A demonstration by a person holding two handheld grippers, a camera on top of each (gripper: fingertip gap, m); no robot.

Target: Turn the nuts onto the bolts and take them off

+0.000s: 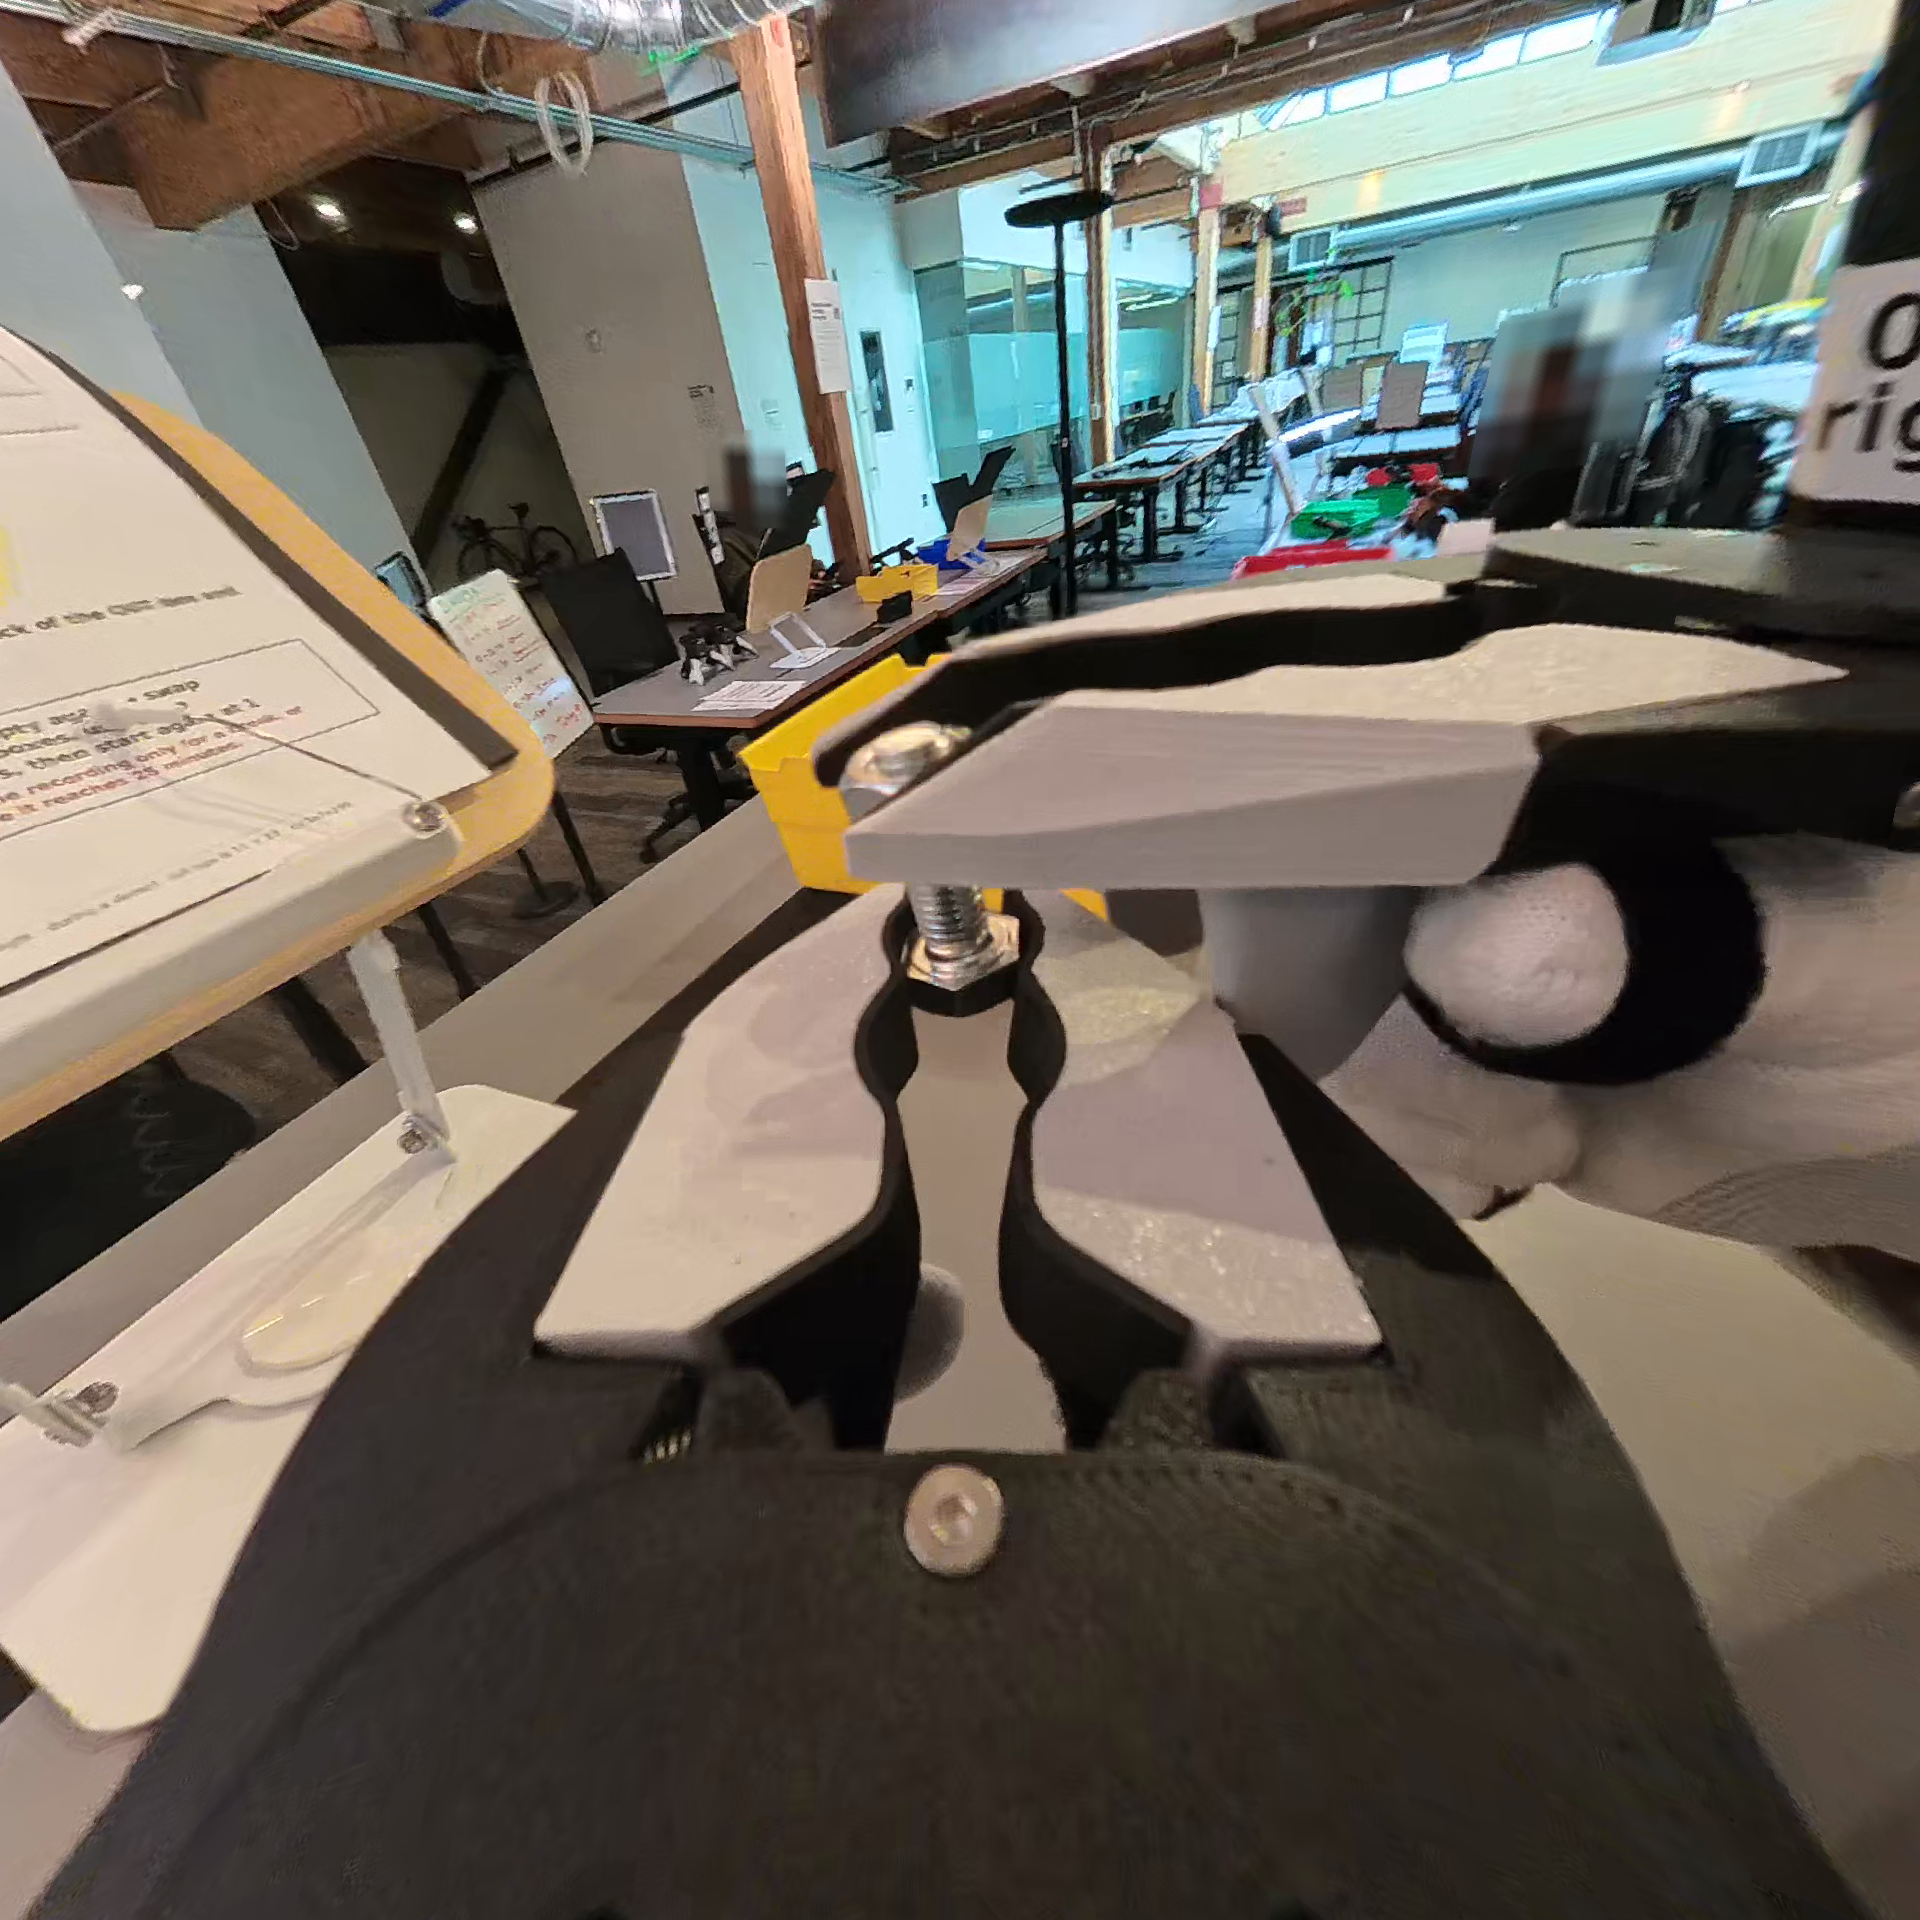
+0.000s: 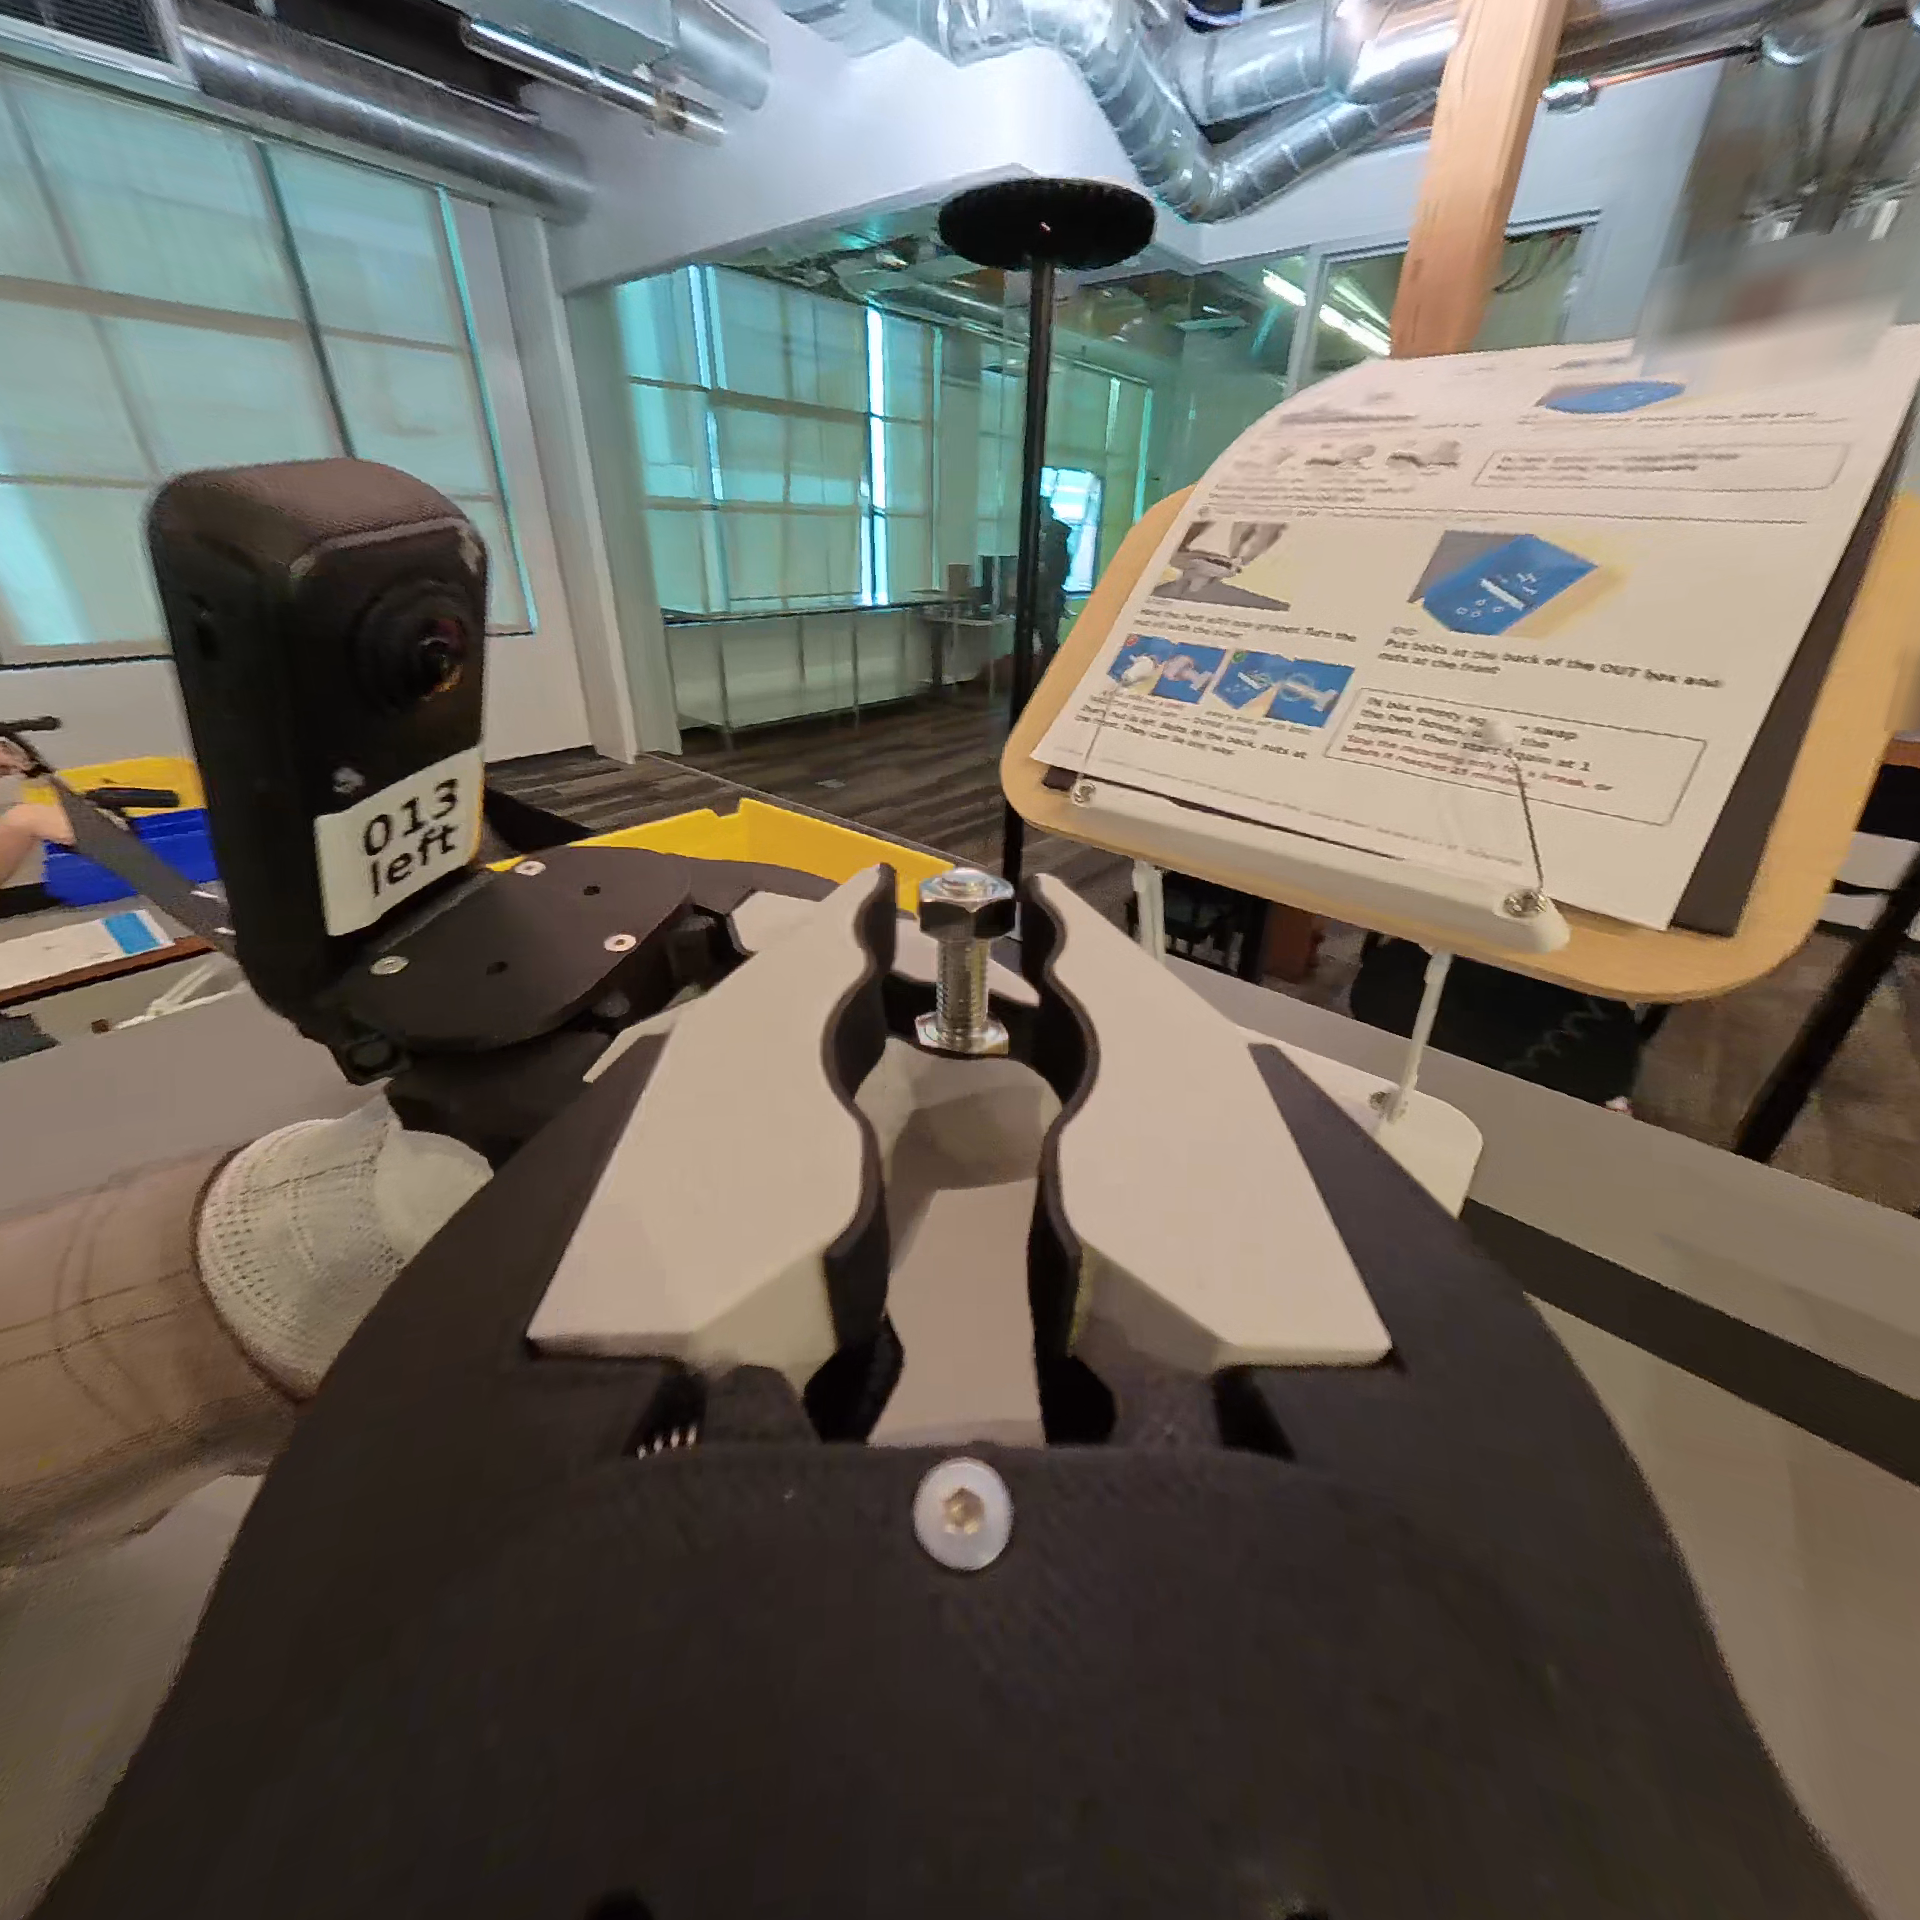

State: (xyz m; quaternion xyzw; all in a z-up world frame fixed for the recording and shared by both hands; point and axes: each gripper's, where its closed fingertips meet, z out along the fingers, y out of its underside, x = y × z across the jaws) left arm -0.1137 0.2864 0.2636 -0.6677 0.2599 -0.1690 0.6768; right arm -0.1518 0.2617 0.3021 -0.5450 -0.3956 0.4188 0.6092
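bolt (image 2: 964, 951): silver, upright, hex head up | nut (image 2: 961, 1033): silver hex, threaded low on shank

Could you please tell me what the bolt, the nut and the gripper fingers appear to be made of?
The bolt and nut look like bright plated steel: silvery, with sharp glints on threads and hex faces. The right gripper holds the bolt head, the left gripper the nut. The fingers look like matte grey plastic, perhaps printed, with black, possibly rubbery, wavy inner pads.
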